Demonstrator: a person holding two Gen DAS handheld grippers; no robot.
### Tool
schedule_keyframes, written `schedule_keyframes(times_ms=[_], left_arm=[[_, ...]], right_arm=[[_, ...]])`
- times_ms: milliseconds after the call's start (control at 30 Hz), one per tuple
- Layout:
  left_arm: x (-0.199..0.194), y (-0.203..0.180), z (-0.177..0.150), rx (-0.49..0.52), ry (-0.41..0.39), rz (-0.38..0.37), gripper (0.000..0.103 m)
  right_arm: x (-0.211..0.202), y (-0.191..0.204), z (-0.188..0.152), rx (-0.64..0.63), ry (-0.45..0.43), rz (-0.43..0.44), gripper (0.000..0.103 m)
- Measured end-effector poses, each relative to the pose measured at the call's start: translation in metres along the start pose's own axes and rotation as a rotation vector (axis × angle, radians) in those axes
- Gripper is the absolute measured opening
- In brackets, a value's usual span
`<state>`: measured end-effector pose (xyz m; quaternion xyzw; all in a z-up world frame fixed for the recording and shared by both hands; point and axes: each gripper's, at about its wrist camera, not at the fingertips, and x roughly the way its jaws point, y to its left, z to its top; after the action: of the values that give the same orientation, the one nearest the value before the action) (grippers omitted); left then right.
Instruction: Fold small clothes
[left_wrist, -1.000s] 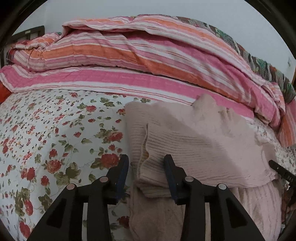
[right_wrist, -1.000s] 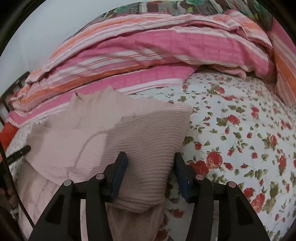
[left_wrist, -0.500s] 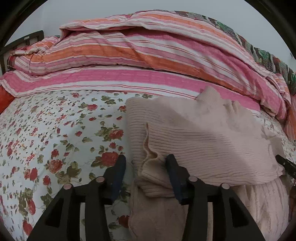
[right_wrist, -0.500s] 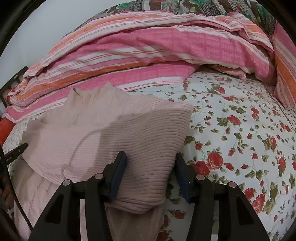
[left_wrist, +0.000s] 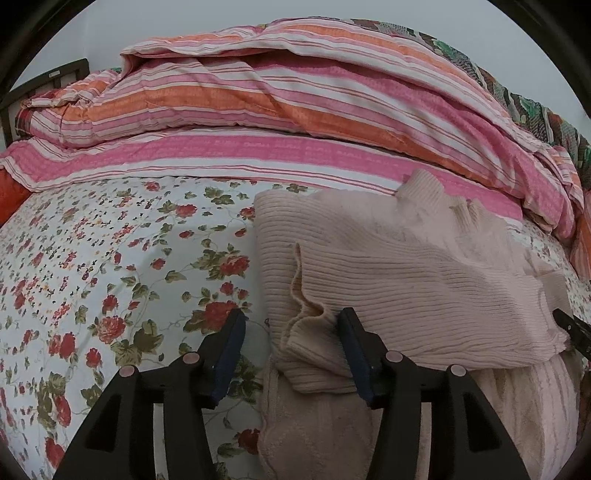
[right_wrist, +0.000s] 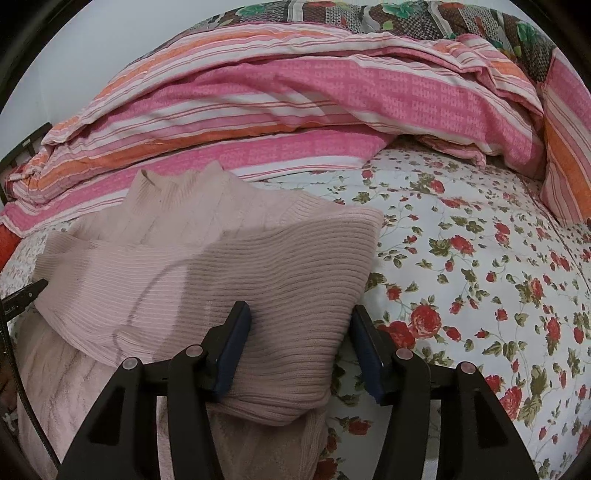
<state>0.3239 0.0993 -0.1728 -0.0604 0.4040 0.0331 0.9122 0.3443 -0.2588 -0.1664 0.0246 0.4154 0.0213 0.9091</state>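
Bed with white floral-print sheet (left_wrist: 110, 266) in front, heap of pink-and-orange striped quilt (left_wrist: 295, 110) behind, pale wall above.

Left wrist view: pale pink ribbed knit sweater (left_wrist: 406, 266) lying folded on the sheet, cuff end of a folded-over sleeve (left_wrist: 314, 332) sitting between the fingers of the left gripper (left_wrist: 291, 325). Jaws about half open and just been widening; right pad close against the knit, left pad clear over the sheet, so nothing gripped. Far fingertip of the other gripper poking in at right edge.

Right wrist view: same sweater (right_wrist: 184, 258), folded corner bulging between the fingers of the right gripper (right_wrist: 299, 321). Jaws roughly half open, just been widening slightly; no squeeze visible on the cloth. High collar (right_wrist: 166, 188) visible at the far end.

Judgement: release of a finished fold. Best lifted straight off, without dragging the layers.

Only left view shows the sleeve cuff edge; only right view shows the dark patterned blanket (right_wrist: 406, 14) on top of the quilt clearly.
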Motion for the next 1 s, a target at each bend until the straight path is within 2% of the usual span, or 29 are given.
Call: schedule_keyframes(times_ms=[1000], left_arm=[[0.0012, -0.0001, 0.0006, 0.002, 0.0, 0.001, 0.057]], right_arm=[[-0.001, 0.0003, -0.0004, 0.011, -0.002, 0.006, 0.055]])
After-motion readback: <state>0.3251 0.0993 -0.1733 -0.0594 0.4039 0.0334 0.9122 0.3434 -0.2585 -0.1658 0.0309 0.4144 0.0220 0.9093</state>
